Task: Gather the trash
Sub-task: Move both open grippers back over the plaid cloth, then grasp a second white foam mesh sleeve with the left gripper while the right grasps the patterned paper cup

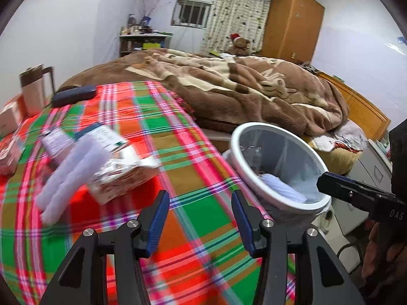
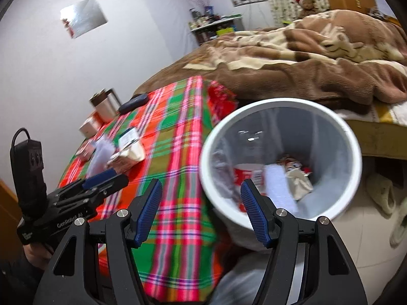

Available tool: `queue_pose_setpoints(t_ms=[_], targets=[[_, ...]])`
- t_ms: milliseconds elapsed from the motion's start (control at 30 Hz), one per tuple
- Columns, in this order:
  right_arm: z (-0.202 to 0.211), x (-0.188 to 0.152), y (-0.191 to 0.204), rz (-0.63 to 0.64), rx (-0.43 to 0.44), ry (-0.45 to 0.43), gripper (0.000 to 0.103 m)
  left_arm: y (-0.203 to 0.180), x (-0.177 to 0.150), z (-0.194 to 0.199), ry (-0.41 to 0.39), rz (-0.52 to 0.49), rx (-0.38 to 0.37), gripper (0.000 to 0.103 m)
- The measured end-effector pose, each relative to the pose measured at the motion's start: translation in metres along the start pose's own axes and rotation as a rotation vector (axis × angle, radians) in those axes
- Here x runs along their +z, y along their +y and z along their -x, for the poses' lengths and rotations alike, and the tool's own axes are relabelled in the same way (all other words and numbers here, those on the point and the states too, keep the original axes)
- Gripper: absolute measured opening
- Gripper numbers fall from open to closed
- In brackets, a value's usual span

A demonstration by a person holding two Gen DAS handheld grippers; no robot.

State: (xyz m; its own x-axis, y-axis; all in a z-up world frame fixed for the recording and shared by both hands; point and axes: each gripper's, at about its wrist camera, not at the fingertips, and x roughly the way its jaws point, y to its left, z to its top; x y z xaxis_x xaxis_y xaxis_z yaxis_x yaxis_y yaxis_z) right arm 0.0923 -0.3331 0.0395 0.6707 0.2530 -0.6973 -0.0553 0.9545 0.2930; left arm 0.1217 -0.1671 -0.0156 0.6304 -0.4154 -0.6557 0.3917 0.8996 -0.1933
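A white trash bin (image 1: 254,178) (image 2: 353,178) stands beside the table covered in a plaid cloth (image 1: 178,152) (image 2: 178,152). Inside it lie a white foam strip (image 2: 278,188), a red-and-white wrapper (image 2: 245,174) and crumpled packaging. On the cloth lie a white foam piece (image 1: 68,175) (image 2: 101,155), a torn carton (image 1: 124,175) (image 2: 129,155) and a small bottle (image 1: 57,139). My left gripper (image 1: 201,218) is open and empty above the cloth, right of this trash. My right gripper (image 2: 201,208) is open and empty at the bin's near rim.
A thermos jug (image 1: 35,89), boxes (image 1: 11,117) and a dark case (image 1: 73,95) sit at the table's far left. A bed with a brown blanket (image 1: 229,89) lies behind. Slippers (image 2: 384,193) lie on the floor right of the bin.
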Motion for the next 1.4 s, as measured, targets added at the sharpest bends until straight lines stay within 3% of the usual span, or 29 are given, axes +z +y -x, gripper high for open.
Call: queue_pose_setpoints(t_ms=[233,867,1400], targets=[[-0.015,-0.003,0.03,0.082,0.076,0.061,0.066,0.033,-0.008,0.021,-0.003,0.057,0.04,0.05],[-0.039,-0.002,0.069,0.199,0.096,0.106,0.066,0.099,-0.007,0.049,-0.067,0.112,0.178,0.05],[-0.054,0.006,0.078,0.216,0.093,0.136,0.066,0.114,0.008,0.01,-0.007,0.009,0.139,0.051]])
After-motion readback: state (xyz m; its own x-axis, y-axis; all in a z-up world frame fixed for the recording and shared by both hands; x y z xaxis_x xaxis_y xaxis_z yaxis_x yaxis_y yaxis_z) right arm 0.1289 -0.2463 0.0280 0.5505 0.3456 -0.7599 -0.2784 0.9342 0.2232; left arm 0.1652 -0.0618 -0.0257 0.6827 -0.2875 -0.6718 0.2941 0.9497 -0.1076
